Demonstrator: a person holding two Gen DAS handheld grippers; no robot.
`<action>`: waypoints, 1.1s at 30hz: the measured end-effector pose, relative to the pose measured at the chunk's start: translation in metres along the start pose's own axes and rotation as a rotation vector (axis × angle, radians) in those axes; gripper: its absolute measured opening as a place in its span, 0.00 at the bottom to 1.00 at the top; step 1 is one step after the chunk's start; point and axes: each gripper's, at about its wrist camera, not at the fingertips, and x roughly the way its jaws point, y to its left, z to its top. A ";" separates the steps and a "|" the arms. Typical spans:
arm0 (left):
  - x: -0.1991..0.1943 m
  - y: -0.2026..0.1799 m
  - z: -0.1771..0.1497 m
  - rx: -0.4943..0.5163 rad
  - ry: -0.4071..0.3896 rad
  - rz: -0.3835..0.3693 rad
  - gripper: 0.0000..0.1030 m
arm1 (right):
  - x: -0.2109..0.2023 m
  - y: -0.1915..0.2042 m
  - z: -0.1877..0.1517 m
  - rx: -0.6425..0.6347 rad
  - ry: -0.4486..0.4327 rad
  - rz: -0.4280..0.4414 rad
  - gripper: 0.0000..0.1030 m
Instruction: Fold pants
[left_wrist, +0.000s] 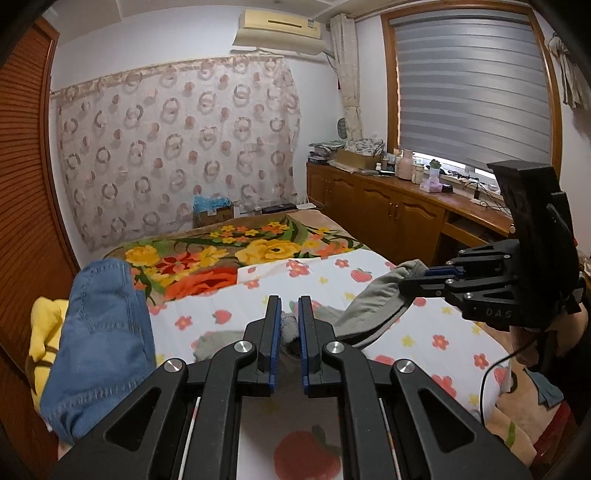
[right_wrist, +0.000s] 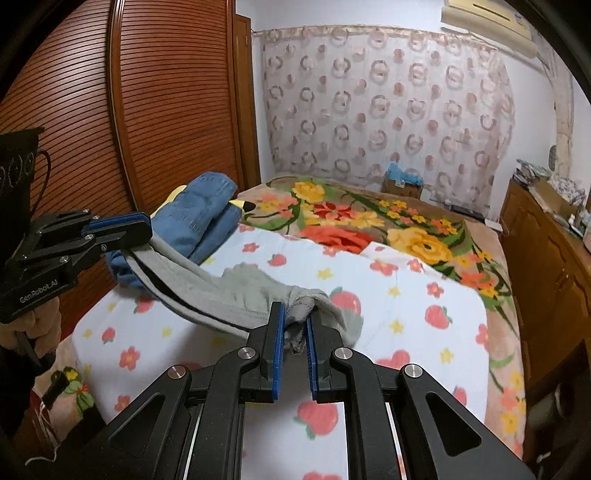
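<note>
Two grippers, both clamped on one pair of grey pants (right_wrist: 236, 295). The left gripper (left_wrist: 289, 306) pinches a bunched fold, jaws nearly closed; the right gripper (right_wrist: 295, 317) grips another bunch likewise. The pants hang stretched between them, just above the strawberry-print sheet (right_wrist: 406, 295); the cloth inside each grip is hidden by the blue pads, and which part of the garment each holds is unclear. One pair of blue jeans (left_wrist: 99, 332) lies at the bed's edge, over a partly covered yellow item (left_wrist: 42, 332). Beyond, one floral blanket (left_wrist: 207, 258).
</note>
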 end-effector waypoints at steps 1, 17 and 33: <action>-0.002 -0.002 -0.004 -0.008 0.000 -0.005 0.10 | 0.001 0.002 -0.007 -0.003 0.004 0.001 0.11; -0.011 -0.006 -0.033 -0.033 0.023 -0.029 0.10 | 0.016 0.005 -0.022 -0.004 0.033 0.044 0.11; -0.031 -0.016 -0.070 -0.052 0.037 -0.072 0.10 | 0.006 0.011 -0.057 0.019 0.046 0.071 0.11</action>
